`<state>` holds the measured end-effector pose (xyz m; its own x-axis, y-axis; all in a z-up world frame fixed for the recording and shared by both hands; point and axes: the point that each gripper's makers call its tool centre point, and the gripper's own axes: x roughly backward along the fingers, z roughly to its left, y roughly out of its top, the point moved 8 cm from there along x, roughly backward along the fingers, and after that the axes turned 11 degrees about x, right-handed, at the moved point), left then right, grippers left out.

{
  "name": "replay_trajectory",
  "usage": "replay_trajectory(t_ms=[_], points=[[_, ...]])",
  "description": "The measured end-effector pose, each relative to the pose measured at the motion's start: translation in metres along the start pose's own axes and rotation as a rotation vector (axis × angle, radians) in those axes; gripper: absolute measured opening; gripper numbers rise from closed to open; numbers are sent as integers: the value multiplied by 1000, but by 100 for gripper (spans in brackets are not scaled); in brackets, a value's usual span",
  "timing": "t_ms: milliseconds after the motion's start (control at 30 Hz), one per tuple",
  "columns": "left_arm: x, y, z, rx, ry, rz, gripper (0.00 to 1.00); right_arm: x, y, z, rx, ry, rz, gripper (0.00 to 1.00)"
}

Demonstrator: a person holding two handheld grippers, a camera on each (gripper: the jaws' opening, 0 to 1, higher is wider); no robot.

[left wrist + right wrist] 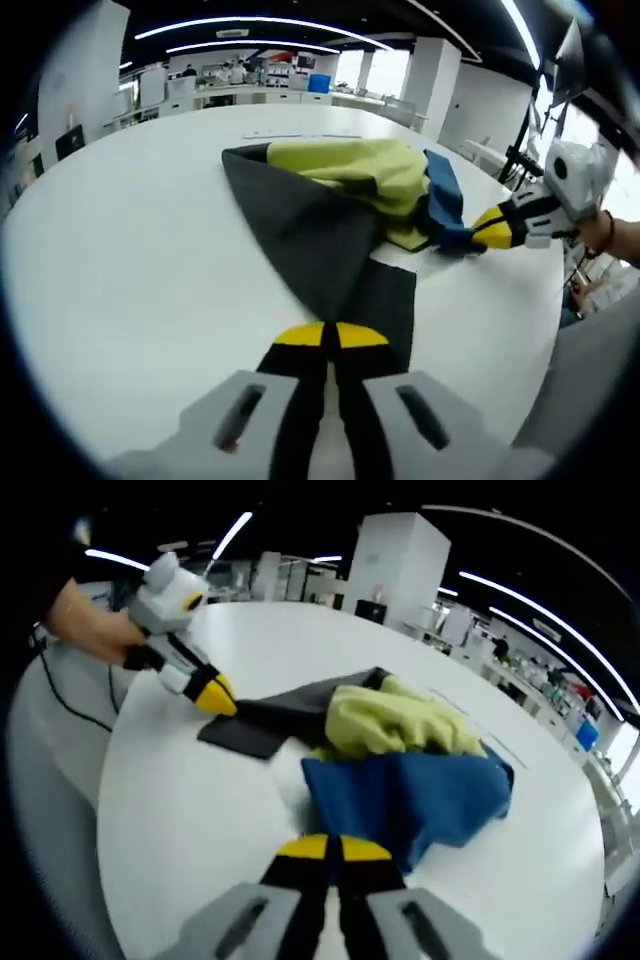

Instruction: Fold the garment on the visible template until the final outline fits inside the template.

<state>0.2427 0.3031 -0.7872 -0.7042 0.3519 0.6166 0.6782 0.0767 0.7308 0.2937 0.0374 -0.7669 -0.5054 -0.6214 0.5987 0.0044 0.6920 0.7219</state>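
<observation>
Grey, yellow-green and blue, the garment (pixel 350 215) lies bunched on the white table (pixel 120 270). The left gripper (pixel 331 336) pinches its grey corner and the right gripper (pixel 333 848) its blue edge, likely to stretch the cloth flat for folding.

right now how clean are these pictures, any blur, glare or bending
Left gripper view: the garment is soft with motion blur and the table edge curves from the fisheye; bright window glare at right. Right gripper view: sharper, ceiling light strips bow, mild sheen on the table.
</observation>
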Motion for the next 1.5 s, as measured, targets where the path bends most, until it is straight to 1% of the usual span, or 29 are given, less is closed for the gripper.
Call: replay_trajectory(t_ms=[100, 167, 200, 233, 267, 367, 400, 433, 467, 533, 633, 733, 767, 833, 867, 900, 933, 1000, 1033, 1100, 1167, 1200, 1233, 1333, 1367, 1400, 1467, 1500], points=[[11, 6, 11, 30, 3, -25, 0, 20, 6, -15, -63, -79, -48, 0], [19, 12, 15, 34, 14, -35, 0, 30, 6, -22, -110, -119, -58, 0], [23, 13, 17, 35, 21, -37, 0, 37, 5, -28, -125, -156, -61, 0], [28, 13, 25, 38, 33, -41, 0, 41, 4, -32, -122, -177, -62, 0], [32, 13, 28, 40, 39, -45, 0, 45, 2, -37, -127, -204, -64, 0], [41, 16, 36, 48, 56, -49, 0, 55, -1, -46, -151, -247, -66, 0], [45, 16, 41, 53, 68, -46, 0, 60, -3, -52, -162, -277, -64, 0], [46, 15, 47, 51, 77, -39, 0, 63, -4, -55, -161, -286, -63, 0], [48, 15, 50, 51, 83, -29, 0, 67, -6, -59, -162, -300, -59, 0], [50, 16, 56, 52, 87, -14, 0, 72, -10, -66, -169, -328, -50, 0], [53, 19, 63, 51, 89, 3, 0, 83, -20, -78, -209, -384, -18, 0], [56, 23, 71, 60, 104, 24, 0, 92, -30, -90, -272, -441, -11, 0], [57, 24, 74, 65, 110, 26, 0, 95, -35, -93, -300, -457, 4, 0], [59, 25, 86, 82, 125, 30, 0, 102, -45, -98, -341, -493, 29, 0], [60, 26, 90, 85, 132, 31, 0, 104, -49, -100, -343, -495, 41, 0], [61, 26, 94, 91, 146, 40, 0, 106, -54, -101, -354, -513, 60, 0], [62, 25, 99, 99, 169, 51, 0, 107, -56, -102, -353, -517, 64, 0], [63, 25, 105, 87, 184, 64, 0, 110, -67, -105, -369, -530, 91, 0], [64, 25, 113, 79, 199, 72, 0, 111, -70, -105, -372, -533, 95, 0], [65, 25, 116, 78, 213, 85, 0, 114, -80, -106, -401, -537, 118, 0], [67, 27, 125, 89, 221, 96, 0, 115, -86, -106, -416, -544, 129, 0], [67, 27, 128, 95, 224, 99, 0, 116, -92, -105, -441, -545, 137, 0], [67, 28, 127, 103, 233, 104, 0, 117, -94, -106, -444, -546, 139, 0], [69, 29, 135, 120, 250, 119, 0, 119, -104, -106, -463, -550, 163, 0], [69, 30, 139, 117, 258, 125, 0, 121, -107, -107, -478, -558, 163, 0], [70, 31, 142, 111, 270, 124, 0, 123, -112, -108, -516, -567, 155, 0], [70, 33, 154, 97, 290, 137, 0, 127, -118, -109, -578, -593, 150, 0], [71, 33, 155, 91, 311, 147, 0, 130, -124, -110, -628, -608, 151, 0]])
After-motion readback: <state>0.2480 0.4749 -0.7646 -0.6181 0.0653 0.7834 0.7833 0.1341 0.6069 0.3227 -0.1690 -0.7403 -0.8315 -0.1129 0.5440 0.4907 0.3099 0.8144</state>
